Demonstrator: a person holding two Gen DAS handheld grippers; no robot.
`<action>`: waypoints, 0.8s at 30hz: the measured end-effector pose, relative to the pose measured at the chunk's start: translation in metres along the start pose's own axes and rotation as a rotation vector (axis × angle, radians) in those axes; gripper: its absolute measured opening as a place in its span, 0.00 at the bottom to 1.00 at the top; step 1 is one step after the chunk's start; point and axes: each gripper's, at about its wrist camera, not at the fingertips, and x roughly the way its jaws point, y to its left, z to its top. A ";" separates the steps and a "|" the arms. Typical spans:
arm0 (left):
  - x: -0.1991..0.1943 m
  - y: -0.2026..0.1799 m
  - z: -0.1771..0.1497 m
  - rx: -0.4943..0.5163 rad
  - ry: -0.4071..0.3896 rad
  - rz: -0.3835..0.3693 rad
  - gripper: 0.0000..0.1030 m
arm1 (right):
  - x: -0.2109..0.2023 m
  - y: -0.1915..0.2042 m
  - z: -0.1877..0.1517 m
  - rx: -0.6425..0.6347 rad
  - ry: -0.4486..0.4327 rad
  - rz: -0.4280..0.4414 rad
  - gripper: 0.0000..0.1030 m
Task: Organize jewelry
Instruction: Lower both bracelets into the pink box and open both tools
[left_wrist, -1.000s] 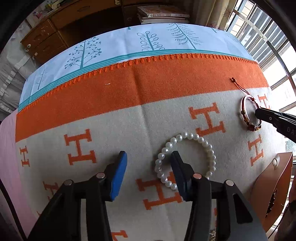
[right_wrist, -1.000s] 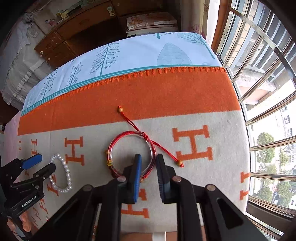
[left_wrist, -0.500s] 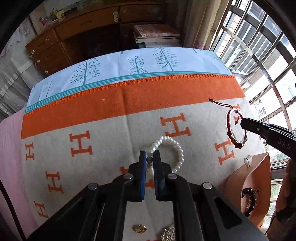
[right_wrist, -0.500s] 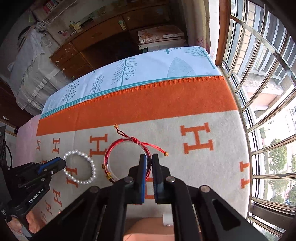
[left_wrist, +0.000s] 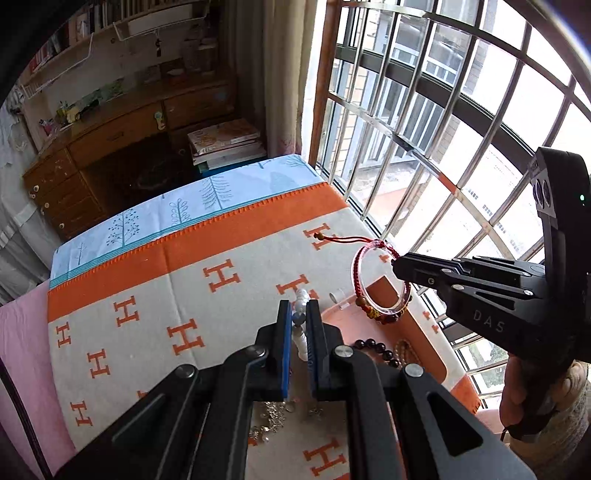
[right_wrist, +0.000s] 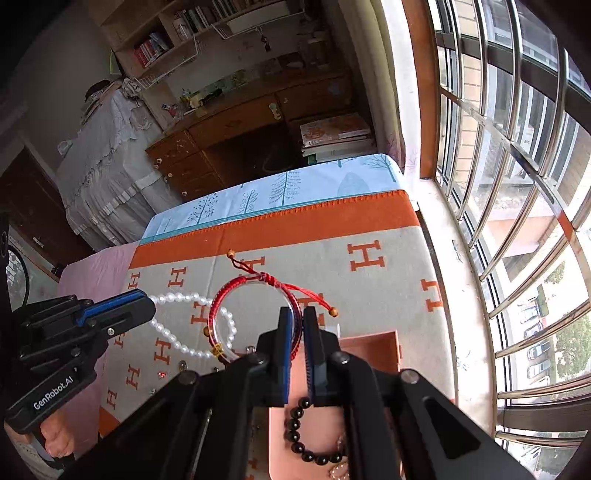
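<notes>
My left gripper (left_wrist: 298, 314) is shut on a white pearl bracelet (left_wrist: 301, 295), which hangs edge-on between the blue pads. In the right wrist view the pearl bracelet (right_wrist: 177, 343) dangles from the left gripper (right_wrist: 147, 304) above the blanket. My right gripper (right_wrist: 296, 317) is shut on a red cord bracelet (right_wrist: 236, 291) with a clear ring and small charms. In the left wrist view the red cord bracelet (left_wrist: 360, 266) hangs from the right gripper (left_wrist: 396, 264) over a pinkish-tan jewelry tray (left_wrist: 424, 343). A dark bead bracelet (right_wrist: 295, 432) lies in the tray (right_wrist: 369, 350).
An orange and cream blanket (left_wrist: 155, 295) with H letters covers the table. Small gold and sparkly pieces (left_wrist: 271, 417) lie on it near the front. A barred window (left_wrist: 424, 129) runs along the right edge. Beyond the table stand a wooden desk (left_wrist: 122, 136) and stacked books (left_wrist: 225, 144).
Both grippers closed on their bracelets on the blanket, then rose and carried them off it. The bracelets now hang in the air, the red one over the tray.
</notes>
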 end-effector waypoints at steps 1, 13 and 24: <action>0.001 -0.012 -0.003 0.017 0.003 -0.013 0.05 | -0.009 -0.002 -0.006 0.002 -0.016 -0.008 0.06; 0.063 -0.095 -0.041 0.140 0.082 -0.001 0.05 | -0.061 -0.046 -0.067 0.021 -0.059 -0.114 0.06; 0.068 -0.063 -0.037 0.064 0.010 0.050 0.69 | -0.021 -0.045 -0.095 -0.019 0.055 -0.103 0.06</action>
